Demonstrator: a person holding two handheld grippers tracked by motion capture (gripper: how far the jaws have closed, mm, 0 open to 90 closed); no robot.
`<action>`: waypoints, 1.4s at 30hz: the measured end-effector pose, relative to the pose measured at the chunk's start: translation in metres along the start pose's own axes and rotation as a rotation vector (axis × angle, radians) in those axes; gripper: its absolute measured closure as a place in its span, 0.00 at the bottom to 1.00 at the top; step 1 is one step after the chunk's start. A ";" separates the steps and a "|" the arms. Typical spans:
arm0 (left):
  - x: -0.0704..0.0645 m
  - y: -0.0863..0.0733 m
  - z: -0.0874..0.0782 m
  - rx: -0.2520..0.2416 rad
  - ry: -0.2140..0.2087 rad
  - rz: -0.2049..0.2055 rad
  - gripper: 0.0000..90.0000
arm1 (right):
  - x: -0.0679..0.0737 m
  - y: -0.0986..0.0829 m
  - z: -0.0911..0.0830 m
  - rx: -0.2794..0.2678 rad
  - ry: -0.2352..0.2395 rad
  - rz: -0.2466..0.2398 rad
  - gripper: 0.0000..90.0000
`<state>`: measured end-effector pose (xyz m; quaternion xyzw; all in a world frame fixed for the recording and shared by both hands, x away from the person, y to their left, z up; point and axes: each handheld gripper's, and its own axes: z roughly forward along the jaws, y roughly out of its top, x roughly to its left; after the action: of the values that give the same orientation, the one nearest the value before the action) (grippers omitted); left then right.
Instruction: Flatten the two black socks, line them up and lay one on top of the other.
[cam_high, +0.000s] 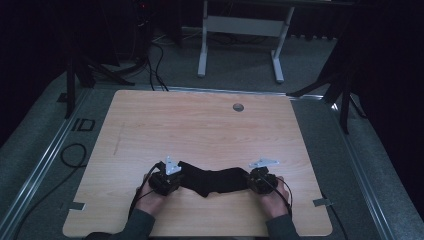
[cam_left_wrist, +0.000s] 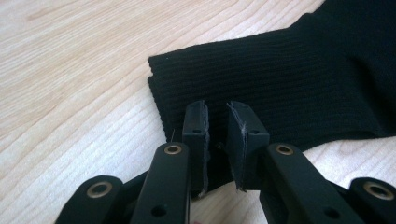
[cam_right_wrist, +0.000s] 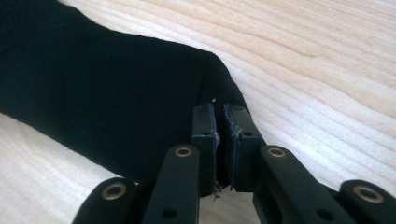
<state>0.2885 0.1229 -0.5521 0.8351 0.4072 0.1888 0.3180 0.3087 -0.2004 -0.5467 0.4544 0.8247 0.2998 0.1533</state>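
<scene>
A black sock (cam_high: 215, 181) lies stretched sideways on the wooden table (cam_high: 200, 125), near the front edge. My left gripper (cam_high: 166, 181) holds its left end. In the left gripper view that end is the ribbed cuff (cam_left_wrist: 289, 79), and the left gripper (cam_left_wrist: 217, 109) has its jaws nearly together with the cuff's lower edge pinched between them. My right gripper (cam_high: 261, 180) holds the other end. In the right gripper view the sock (cam_right_wrist: 93, 93) puckers where the right gripper (cam_right_wrist: 219, 109) is shut on its rounded tip.
A round cable hole (cam_high: 238, 107) sits near the table's far edge. Beyond the table stand a white desk frame (cam_high: 240, 30) and dark tripod legs (cam_high: 330, 85). Cables (cam_high: 75, 155) lie on the floor at the left.
</scene>
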 end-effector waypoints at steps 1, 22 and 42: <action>0.000 0.000 0.000 0.000 0.000 0.000 0.87 | 0.000 0.000 0.000 0.000 0.000 0.000 0.91; 0.011 0.005 0.008 -0.044 0.081 -0.029 0.75 | -0.002 0.005 0.004 -0.037 0.063 -0.006 0.80; 0.024 0.007 -0.009 -0.101 0.039 -0.105 0.62 | -0.009 0.006 -0.007 -0.122 0.039 0.007 0.60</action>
<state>0.3019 0.1422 -0.5389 0.7916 0.4466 0.2083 0.3612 0.3137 -0.2082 -0.5375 0.4410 0.8062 0.3590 0.1637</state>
